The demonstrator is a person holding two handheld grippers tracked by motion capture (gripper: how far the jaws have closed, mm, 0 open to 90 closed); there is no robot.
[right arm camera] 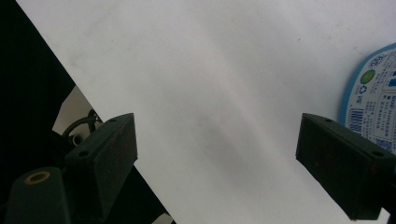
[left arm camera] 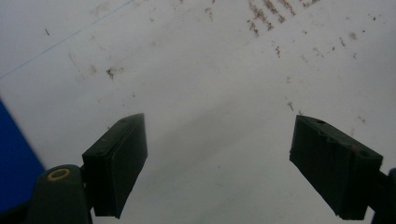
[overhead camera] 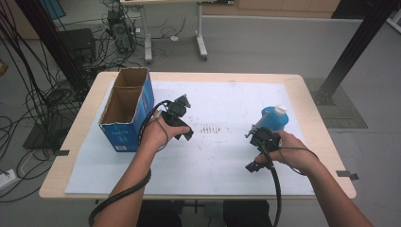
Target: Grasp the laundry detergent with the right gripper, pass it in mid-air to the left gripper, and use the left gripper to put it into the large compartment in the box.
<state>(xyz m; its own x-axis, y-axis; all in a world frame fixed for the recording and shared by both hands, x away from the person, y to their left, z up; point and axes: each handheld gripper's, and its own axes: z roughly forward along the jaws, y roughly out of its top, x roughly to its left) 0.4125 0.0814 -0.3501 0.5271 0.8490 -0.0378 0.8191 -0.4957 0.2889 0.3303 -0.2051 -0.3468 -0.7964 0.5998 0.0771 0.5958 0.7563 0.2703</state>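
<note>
Nearest to me, two forearms come in over the front edge of the table [overhead camera: 312,82], and a black cable hangs from each gripper. The right gripper [overhead camera: 263,138] is held by the right hand [overhead camera: 291,153] above the white sheet [overhead camera: 222,156] that covers most of the tabletop. Its jaws are spread wide and nothing is between them; in the right gripper view only the bare sheet lies between the two black pads [right arm camera: 109,163]. Just beyond this gripper lies the blue bottle [overhead camera: 273,118] with a white cap, on its side on the sheet, very close to the jaws but not pinched. The left gripper [overhead camera: 182,118] is in the left hand [overhead camera: 156,135], also spread open over the bare sheet, near some small brown marks. Just to the left of this hand stands the blue cardboard box [overhead camera: 125,113], open at the top, with two compartments. Farther back are the floor, cables and another table.
</note>
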